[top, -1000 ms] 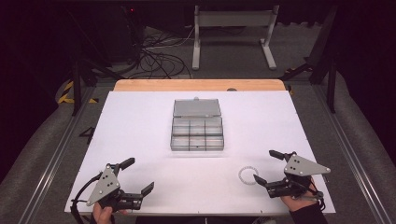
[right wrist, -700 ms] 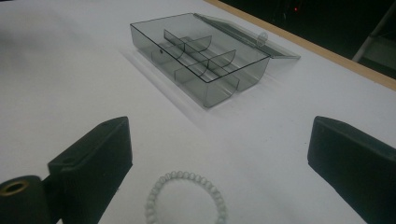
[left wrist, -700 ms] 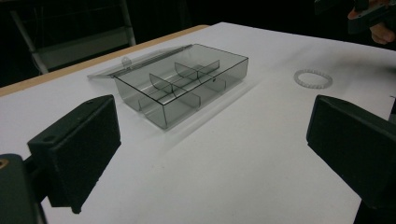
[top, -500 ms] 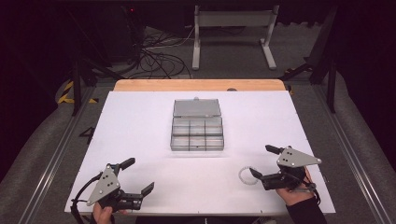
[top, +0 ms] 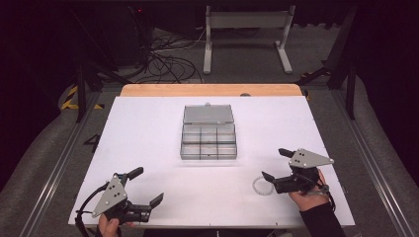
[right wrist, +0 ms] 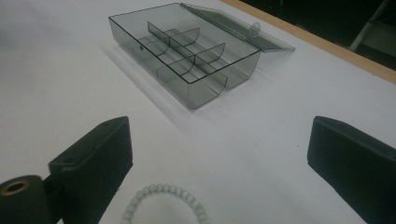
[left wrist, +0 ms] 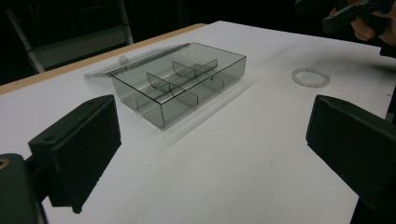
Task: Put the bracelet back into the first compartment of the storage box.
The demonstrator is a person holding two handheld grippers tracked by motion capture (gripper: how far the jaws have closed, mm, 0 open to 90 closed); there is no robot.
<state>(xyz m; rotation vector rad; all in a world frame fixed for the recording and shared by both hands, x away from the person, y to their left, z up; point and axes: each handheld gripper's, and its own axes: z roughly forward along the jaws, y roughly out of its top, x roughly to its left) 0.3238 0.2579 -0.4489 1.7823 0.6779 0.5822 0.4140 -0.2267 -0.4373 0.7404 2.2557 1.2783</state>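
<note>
The bead bracelet (right wrist: 164,201) lay on the white tabletop (top: 148,133) just before my right gripper (top: 274,166), whose fingers (right wrist: 93,158) gaped wide above it. My left gripper (top: 146,186) was likewise spread, the compartment box (top: 208,140) well beyond.

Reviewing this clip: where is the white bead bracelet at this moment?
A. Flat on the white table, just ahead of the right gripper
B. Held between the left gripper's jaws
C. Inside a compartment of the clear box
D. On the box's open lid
A: the bracelet lies flat on the table just in front of the open right gripper, apart from the clear box, whose compartments look empty.
</note>
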